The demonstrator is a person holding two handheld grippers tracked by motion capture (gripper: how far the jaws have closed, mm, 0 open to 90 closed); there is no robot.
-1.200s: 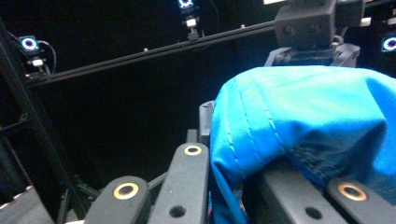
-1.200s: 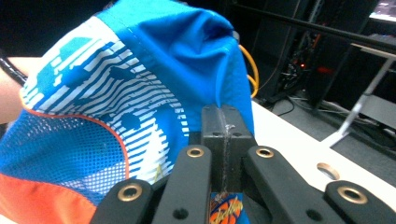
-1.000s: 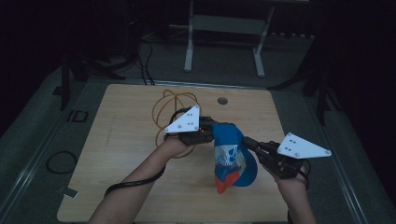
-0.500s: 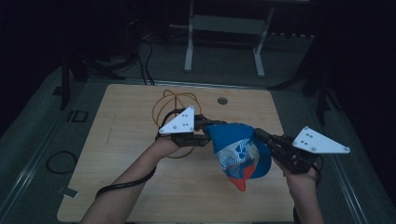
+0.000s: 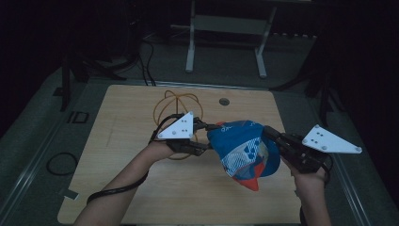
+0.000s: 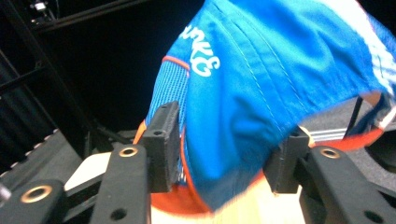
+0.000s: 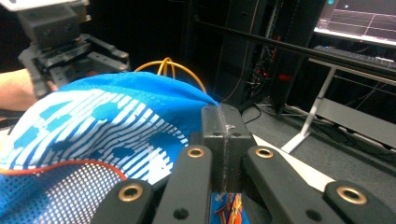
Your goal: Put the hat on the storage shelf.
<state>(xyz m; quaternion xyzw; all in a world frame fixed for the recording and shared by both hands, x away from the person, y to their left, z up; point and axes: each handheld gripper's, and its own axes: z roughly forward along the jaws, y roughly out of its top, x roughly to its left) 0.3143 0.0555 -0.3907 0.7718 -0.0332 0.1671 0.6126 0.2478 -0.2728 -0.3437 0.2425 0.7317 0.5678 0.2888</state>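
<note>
Scene: wooden table (image 5: pixel 141 188) under low light, dark room on all sides, two hand-held grippers meeting over its near right part.
Cap: blue cap (image 5: pixel 242 150) with white lettering, a mesh panel and orange trim, held up above the tabletop between the two grippers, its orange-edged tip hanging lowest.
Right gripper: right gripper (image 5: pixel 269 134) with jaws pressed together on the cap's blue cloth, pads meeting flat in the right gripper view with a sliver of fabric below them; it carries the cap from the right.
Left gripper: left gripper (image 5: pixel 210 136) at the cap's left edge, jaws apart and just been opening; in the left gripper view the cap (image 6: pixel 261 88) hangs between the two pads, the left pad close against the mesh side, the right pad near the cloth; whether either pad still touches cannot be told.
Tabletop: pale wood grain, a round hole (image 5: pixel 224 101) near the far edge, an orange cable (image 5: pixel 176 101) coiled in loops beyond the left gripper.
Floor: grey, with a black cable loop (image 5: pixel 61 163) left of the table and more black cables trailing toward the far wall.
Background: white metal stand (image 5: pixel 226 42) on two legs behind the table; a lit monitor (image 7: pixel 359 18) glows at the upper right of the right gripper view, above dark racks.
</note>
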